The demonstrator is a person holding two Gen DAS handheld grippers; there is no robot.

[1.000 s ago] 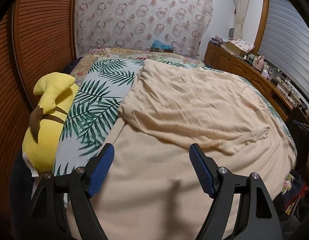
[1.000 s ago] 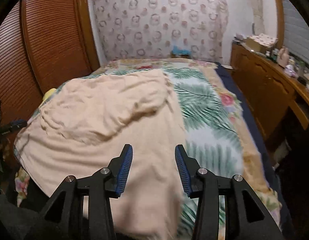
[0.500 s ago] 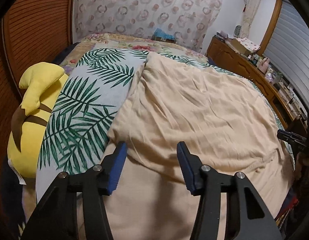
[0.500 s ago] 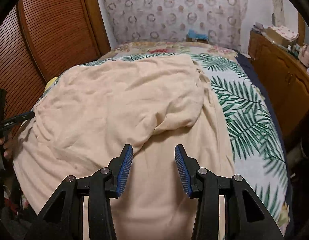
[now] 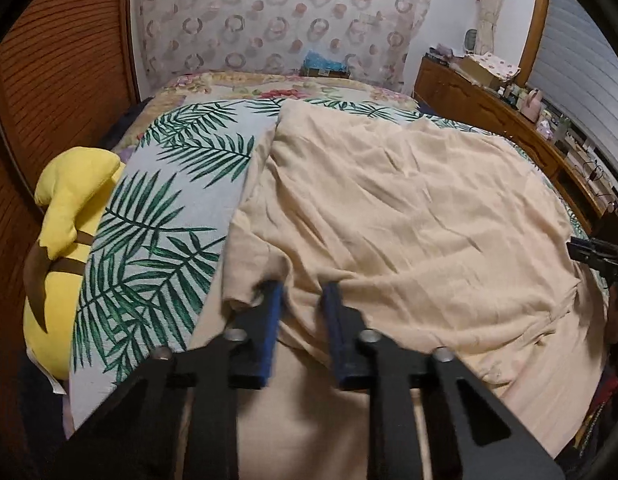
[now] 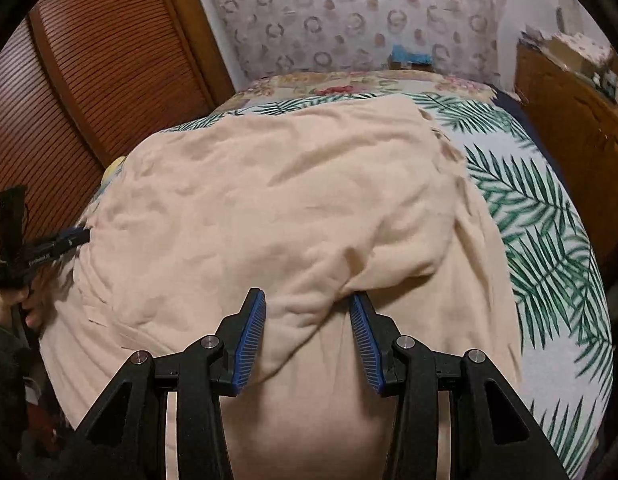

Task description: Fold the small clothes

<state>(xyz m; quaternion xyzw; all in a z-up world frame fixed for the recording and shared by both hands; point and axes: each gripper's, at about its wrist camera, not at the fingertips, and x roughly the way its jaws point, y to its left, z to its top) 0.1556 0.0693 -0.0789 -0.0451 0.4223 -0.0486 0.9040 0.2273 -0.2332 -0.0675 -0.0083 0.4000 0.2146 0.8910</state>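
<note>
A cream garment [image 5: 389, 208] lies spread and half folded on the bed; it also fills the right wrist view [image 6: 293, 208]. My left gripper [image 5: 303, 292] has its blue pads around the folded near edge of the garment, the jaws narrowed with cloth bunched between them. My right gripper [image 6: 307, 304] is open, its pads on either side of the near fold edge, cloth between them but not pinched. Each gripper shows at the edge of the other's view, the right one [image 5: 597, 256] and the left one [image 6: 41, 252].
The bed has a palm-leaf cover [image 5: 157, 216]. A yellow plush toy [image 5: 65, 248] lies at the bed's left edge by a slatted wooden door [image 6: 89, 80]. A wooden dresser [image 5: 493, 112] with clutter runs along the right side. A patterned curtain [image 5: 277, 20] hangs behind.
Both grippers moved forward and down to the garment's near fold edge. The left jaws narrowed from wide open onto the cloth. The right jaws kept their width.
</note>
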